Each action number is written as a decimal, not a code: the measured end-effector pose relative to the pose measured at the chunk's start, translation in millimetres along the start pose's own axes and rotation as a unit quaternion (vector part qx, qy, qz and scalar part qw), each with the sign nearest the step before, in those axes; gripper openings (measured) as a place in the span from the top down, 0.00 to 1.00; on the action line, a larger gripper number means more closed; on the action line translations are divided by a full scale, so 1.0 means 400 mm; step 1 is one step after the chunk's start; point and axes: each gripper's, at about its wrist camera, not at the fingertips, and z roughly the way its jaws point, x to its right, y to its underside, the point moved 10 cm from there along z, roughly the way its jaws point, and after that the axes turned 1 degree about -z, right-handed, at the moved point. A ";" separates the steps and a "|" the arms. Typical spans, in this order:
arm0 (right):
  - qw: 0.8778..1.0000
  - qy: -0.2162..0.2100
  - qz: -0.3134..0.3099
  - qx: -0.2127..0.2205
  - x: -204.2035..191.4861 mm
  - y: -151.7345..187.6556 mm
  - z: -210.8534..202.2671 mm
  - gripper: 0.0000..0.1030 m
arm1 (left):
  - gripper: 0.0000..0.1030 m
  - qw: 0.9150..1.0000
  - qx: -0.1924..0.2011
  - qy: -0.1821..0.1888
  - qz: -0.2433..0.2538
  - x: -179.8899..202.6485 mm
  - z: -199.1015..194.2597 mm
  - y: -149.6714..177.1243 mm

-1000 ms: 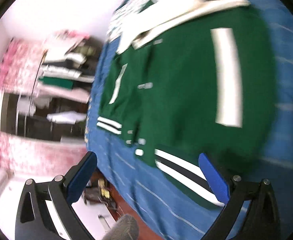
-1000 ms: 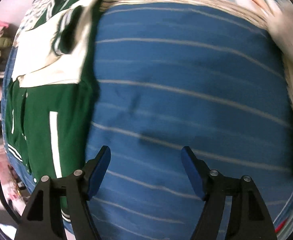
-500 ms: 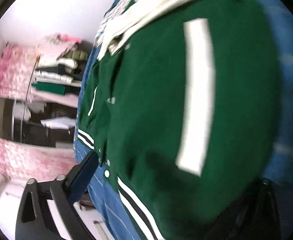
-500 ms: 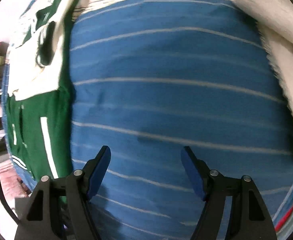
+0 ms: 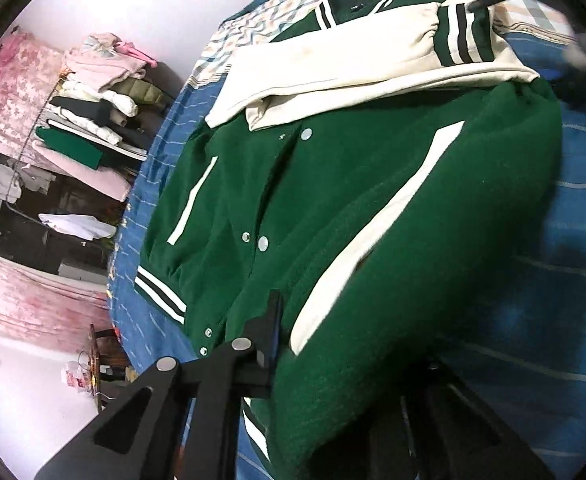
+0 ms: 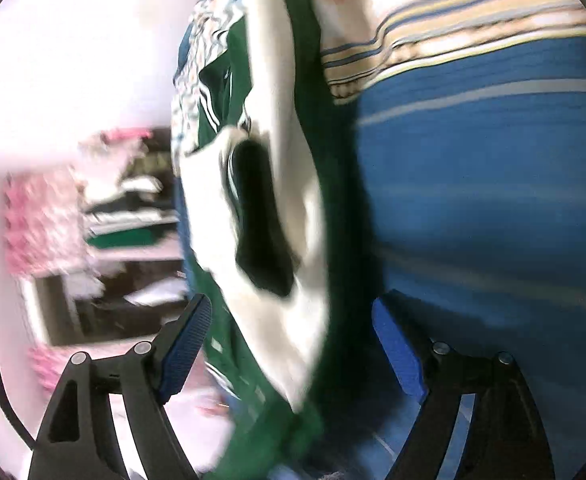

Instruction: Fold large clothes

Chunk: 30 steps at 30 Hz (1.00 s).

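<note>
Two black, angular gripper frames with triangular cut-outs are seen at the bottom of each view. On the right gripper [image 6: 291, 344], ribbed blue pads are fitted to the inner faces of both fingers [image 6: 185, 346], and round silver screws are set at the finger joints. A black cable is seen curving along the lower left edge. On the left gripper [image 5: 313, 360], two silver screws are shown on the left finger; the right finger is largely covered.

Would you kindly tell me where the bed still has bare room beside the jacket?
The blue striped sheet lies bare beside the green jacket, on the side away from the clothes shelves. Only a narrow strip is free on the shelf side.
</note>
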 end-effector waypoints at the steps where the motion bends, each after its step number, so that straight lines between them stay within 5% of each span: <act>1: 1.000 -0.007 0.016 -0.001 0.001 -0.018 0.030 0.19 | 0.89 1.000 -0.001 0.004 -0.001 -0.001 0.003 -0.001; 3: 0.999 -0.004 0.034 -0.008 0.003 -0.036 0.071 0.21 | 0.89 1.000 0.001 0.016 -0.001 -0.008 0.009 -0.006; 5: 0.999 0.020 0.048 0.006 0.002 -0.055 0.097 0.48 | 0.89 0.999 0.001 0.032 -0.004 -0.020 0.011 -0.008; 10: 0.996 0.065 0.054 0.037 -0.042 -0.059 0.098 0.78 | 0.89 0.996 0.002 0.088 -0.013 -0.080 0.008 -0.024; 17: 0.993 0.093 0.002 0.078 -0.350 -0.028 0.083 0.80 | 0.86 0.982 -0.011 0.178 -0.052 -0.292 0.039 -0.093; 22: 0.985 0.147 -0.046 0.082 -0.599 -0.039 0.254 0.81 | 0.83 0.972 -0.040 0.205 -0.108 -0.480 0.181 -0.141; 26: 0.975 0.201 -0.061 0.070 -0.706 -0.079 0.462 0.81 | 0.82 0.948 -0.091 0.249 -0.174 -0.583 0.346 -0.136; 30: 0.962 0.257 -0.084 0.041 -0.739 -0.088 0.684 0.81 | 0.79 0.906 -0.143 0.310 -0.252 -0.651 0.507 -0.086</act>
